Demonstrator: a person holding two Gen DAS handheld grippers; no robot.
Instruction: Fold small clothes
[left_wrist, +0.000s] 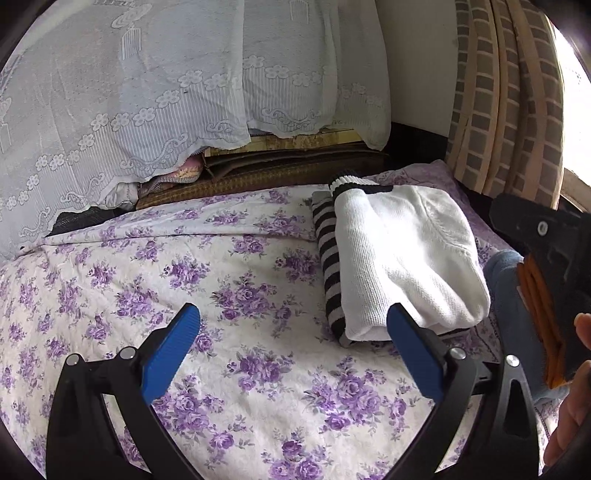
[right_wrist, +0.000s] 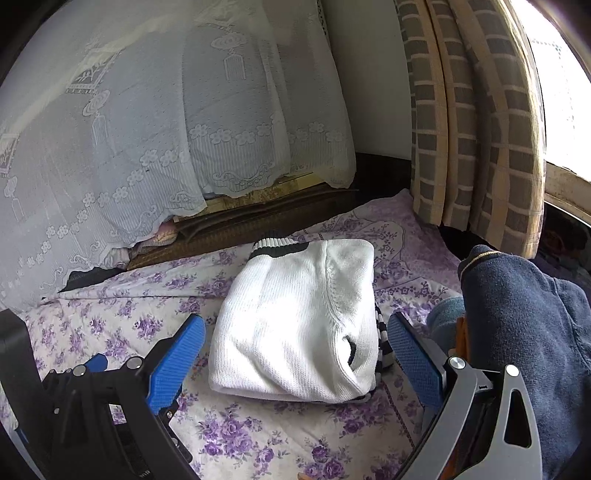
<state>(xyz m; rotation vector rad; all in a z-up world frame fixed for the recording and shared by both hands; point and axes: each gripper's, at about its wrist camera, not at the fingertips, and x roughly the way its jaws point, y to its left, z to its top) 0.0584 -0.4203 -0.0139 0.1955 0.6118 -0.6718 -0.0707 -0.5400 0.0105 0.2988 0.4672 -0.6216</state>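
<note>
A folded white sweater (right_wrist: 299, 321) lies atop a striped garment (left_wrist: 327, 266) on the floral bedspread (left_wrist: 207, 280). The right tool (right_wrist: 295, 350), spread wide and empty, has it at twelve o'clock between its fingers. The left tool (left_wrist: 293, 339), also wide and empty, has it at about one o'clock, just beyond its right finger.

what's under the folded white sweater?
A black-and-white striped garment lies under the white sweater, its edge sticking out along one side, both on the floral bedsheet. Its covered part, and anything else beneath, is hidden.
</note>
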